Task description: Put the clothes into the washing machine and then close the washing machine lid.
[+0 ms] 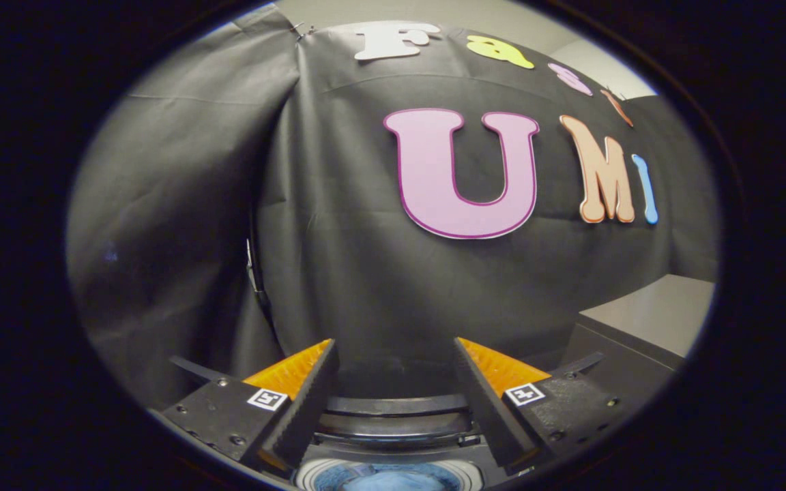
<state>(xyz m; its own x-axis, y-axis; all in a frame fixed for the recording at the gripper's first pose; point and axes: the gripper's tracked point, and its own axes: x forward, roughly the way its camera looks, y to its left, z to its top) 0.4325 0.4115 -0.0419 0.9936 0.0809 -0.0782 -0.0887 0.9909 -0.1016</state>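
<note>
My gripper [393,358] stands open, its two orange-backed fingers [297,382] spread wide with nothing between them. Below and between the fingers sits the washing machine [393,426], seen from above. Its dark curved lid [396,405] stands raised at the back of the opening. Inside the round white-rimmed drum, blue cloth [389,479] lies at the bottom, close under the fingers. The fingers hover above the machine's top and touch neither the lid nor the cloth.
The booth's black cloth wall hangs just behind the machine. A grey flat-topped surface [659,314] stands to the right, beyond the right finger. A dark strap or cable [253,273] hangs along a fold in the cloth to the left.
</note>
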